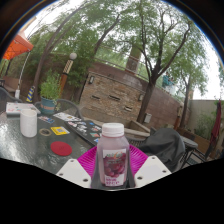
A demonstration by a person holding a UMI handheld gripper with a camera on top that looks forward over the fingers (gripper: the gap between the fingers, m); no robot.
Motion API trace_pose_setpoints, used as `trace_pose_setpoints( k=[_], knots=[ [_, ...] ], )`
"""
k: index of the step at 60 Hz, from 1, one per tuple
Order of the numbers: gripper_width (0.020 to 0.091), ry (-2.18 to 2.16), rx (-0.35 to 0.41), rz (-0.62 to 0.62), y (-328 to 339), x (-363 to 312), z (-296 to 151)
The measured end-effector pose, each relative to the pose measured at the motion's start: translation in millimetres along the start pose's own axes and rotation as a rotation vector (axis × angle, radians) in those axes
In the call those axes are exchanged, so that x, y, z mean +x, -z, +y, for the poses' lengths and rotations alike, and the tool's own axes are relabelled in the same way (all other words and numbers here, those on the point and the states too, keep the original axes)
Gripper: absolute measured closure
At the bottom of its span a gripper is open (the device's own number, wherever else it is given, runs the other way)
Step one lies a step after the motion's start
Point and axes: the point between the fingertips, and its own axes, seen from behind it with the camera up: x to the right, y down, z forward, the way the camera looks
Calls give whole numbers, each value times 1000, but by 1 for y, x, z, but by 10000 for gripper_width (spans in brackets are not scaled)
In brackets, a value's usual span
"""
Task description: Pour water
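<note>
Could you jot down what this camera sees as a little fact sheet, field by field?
setting: outdoor patio, trees and a brick wall behind
held: bottle with white cap, between the pink pads
gripper: shut on bottle
table: glass top, ahead and to one side
on table: white cup, red lid, potted plant
pouring: not begun, bottle upright

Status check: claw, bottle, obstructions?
Claw shut on bottle, upright between the pads. White cup beyond on table. Nothing blocking.
</note>
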Motion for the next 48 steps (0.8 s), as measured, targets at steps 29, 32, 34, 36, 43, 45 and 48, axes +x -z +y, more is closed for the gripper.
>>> trace_pose_setpoints(
  k=[29,32,34,36,43,45,48],
  knots=[
    [666,1720,363,18,-42,-239,-175],
    [668,1866,383,58,-41,-258,-165],
    [667,1949,397,59,-42,-263,-161],
    [669,2031,410,12,-55,-268,-162],
    [667,2155,426,13,-53,-276,-154],
    [667,2165,419,8,-57,-278,-152],
    [668,2176,417,10,-57,-278,-151]
  ],
)
